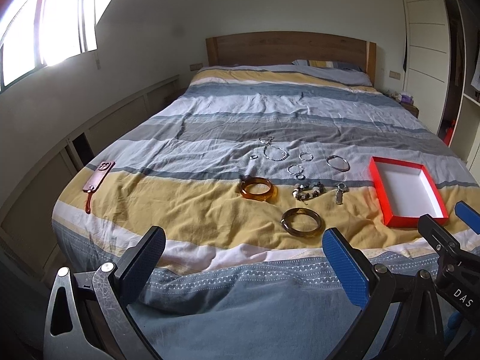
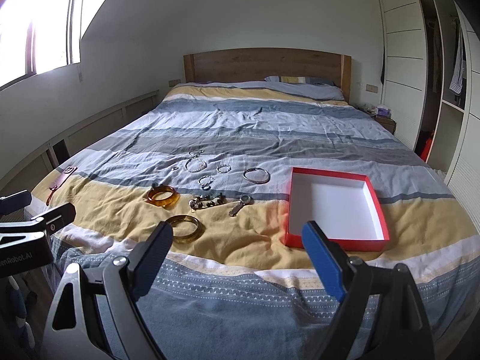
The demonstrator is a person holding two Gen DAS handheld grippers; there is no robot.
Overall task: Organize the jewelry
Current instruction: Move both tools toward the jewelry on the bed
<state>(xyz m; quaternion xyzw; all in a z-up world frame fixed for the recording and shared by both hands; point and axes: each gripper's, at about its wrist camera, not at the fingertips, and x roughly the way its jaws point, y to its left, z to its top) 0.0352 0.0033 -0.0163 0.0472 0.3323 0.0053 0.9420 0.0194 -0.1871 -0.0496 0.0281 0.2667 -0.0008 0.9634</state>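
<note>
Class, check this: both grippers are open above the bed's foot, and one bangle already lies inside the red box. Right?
Not quite: the red box is empty. Both bangles, amber and darker, lie on the bedspread, as the right wrist view shows. Both grippers are open.

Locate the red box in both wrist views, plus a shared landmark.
Left wrist: red box at right of centre, on the bed's yellow stripe, empty.
Right wrist: red box just right of centre, beyond the blue finger.
Shared landmark: the dark bangle, nearest jewelry to the camera in both views.
</note>
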